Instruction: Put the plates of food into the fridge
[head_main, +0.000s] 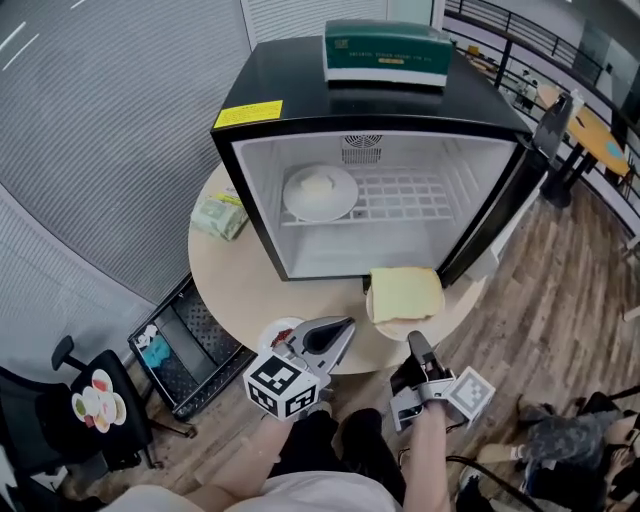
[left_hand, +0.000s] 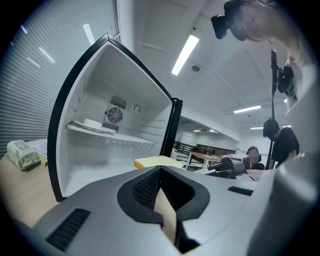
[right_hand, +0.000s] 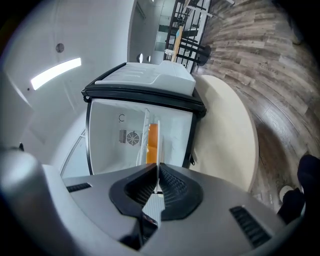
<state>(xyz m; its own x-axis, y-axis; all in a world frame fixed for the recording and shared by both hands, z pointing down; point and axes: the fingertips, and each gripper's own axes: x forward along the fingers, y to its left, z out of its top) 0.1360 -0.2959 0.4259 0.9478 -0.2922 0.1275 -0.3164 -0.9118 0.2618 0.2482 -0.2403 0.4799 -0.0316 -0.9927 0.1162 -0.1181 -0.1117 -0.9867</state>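
Inside the black mini fridge (head_main: 370, 100), one round white plate (head_main: 320, 192) already sits shelved. The right gripper (head_main: 413, 340) clamps the white plate of yellow bread (head_main: 405, 297) at the doorway, and the left gripper (head_main: 350, 323) is pinched together, empty.

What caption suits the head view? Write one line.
Right gripper holds a plate of yellow food before the open fridge, where another plate already sits on the shelf.

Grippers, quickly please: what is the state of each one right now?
Left gripper: closed, nothing between its jaws.
Right gripper: closed on the rim of the plate carrying yellow food.
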